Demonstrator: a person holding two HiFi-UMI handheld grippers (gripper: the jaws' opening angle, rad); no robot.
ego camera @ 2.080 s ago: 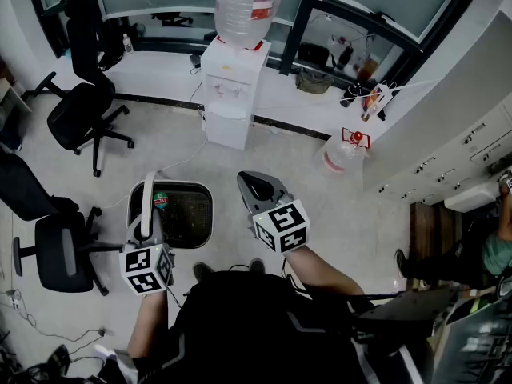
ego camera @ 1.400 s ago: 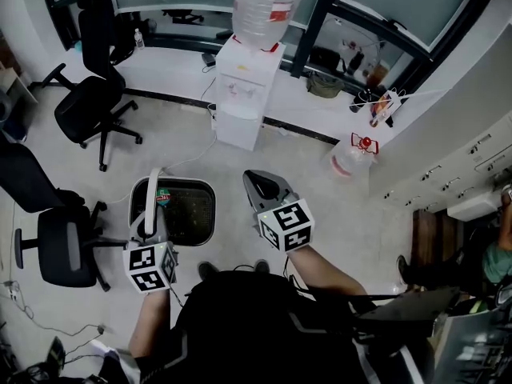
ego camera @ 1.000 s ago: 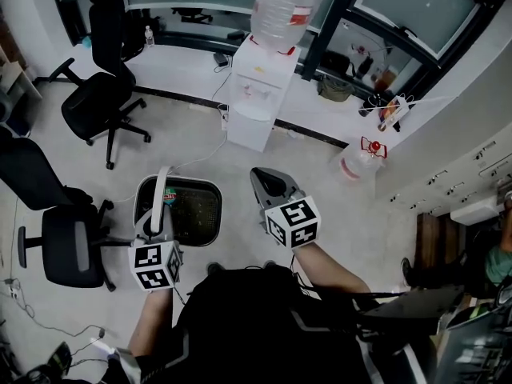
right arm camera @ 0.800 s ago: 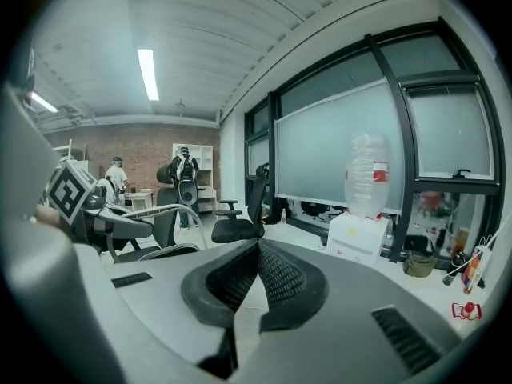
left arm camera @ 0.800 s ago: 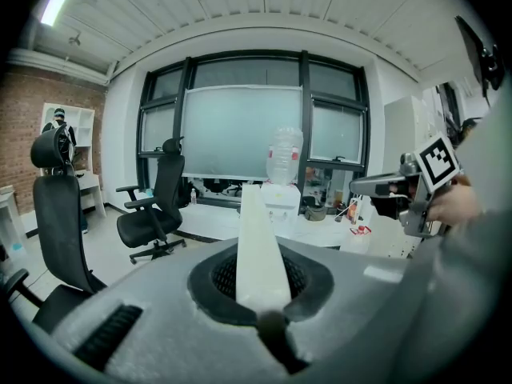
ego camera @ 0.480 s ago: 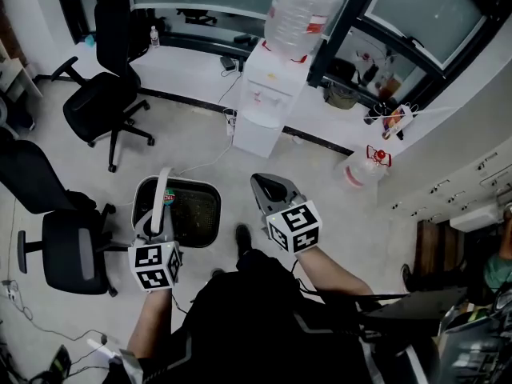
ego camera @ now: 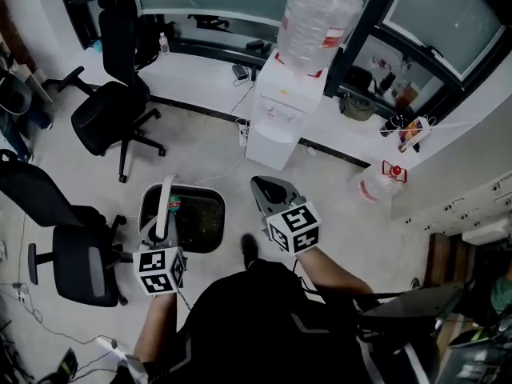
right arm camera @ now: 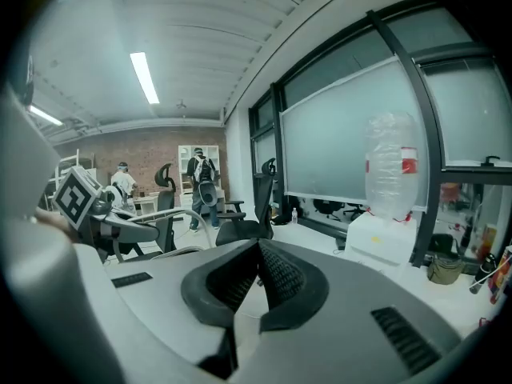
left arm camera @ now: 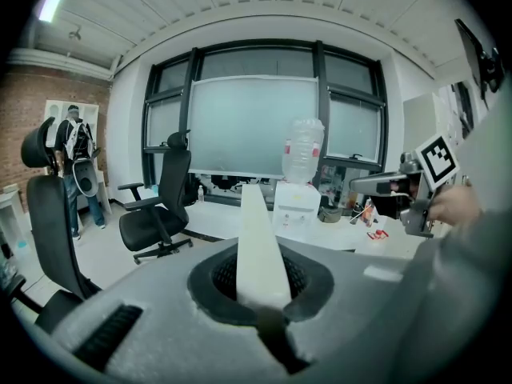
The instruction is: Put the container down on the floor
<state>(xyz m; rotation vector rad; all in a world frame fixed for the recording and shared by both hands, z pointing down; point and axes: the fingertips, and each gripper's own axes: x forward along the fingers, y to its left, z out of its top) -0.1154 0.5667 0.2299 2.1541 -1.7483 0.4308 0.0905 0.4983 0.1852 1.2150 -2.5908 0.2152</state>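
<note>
Grip came first: your left gripper [ego camera: 165, 229] had its jaws fully closed on the white handle [ego camera: 167, 202] of the dark, mesh-walled container [ego camera: 214, 224]. The container hung from that single hold, short of the water dispenser [ego camera: 280, 126] and to its left in the head view. As far as I could judge, it was above the pale floor [ego camera: 200, 150] rather than resting on it. Holding it by the arched handle probably let it hang level, ready for setting down. Your right gripper [ego camera: 262, 186], nearer the water dispenser, had its jaws pressed together on nothing, apparently kept spare. The upturned bottle [ego camera: 316, 14] on the water dispenser carried a red label whose print was too small to read. A red-and-green item [ego camera: 175, 206] inside the container was equally illegible.
</note>
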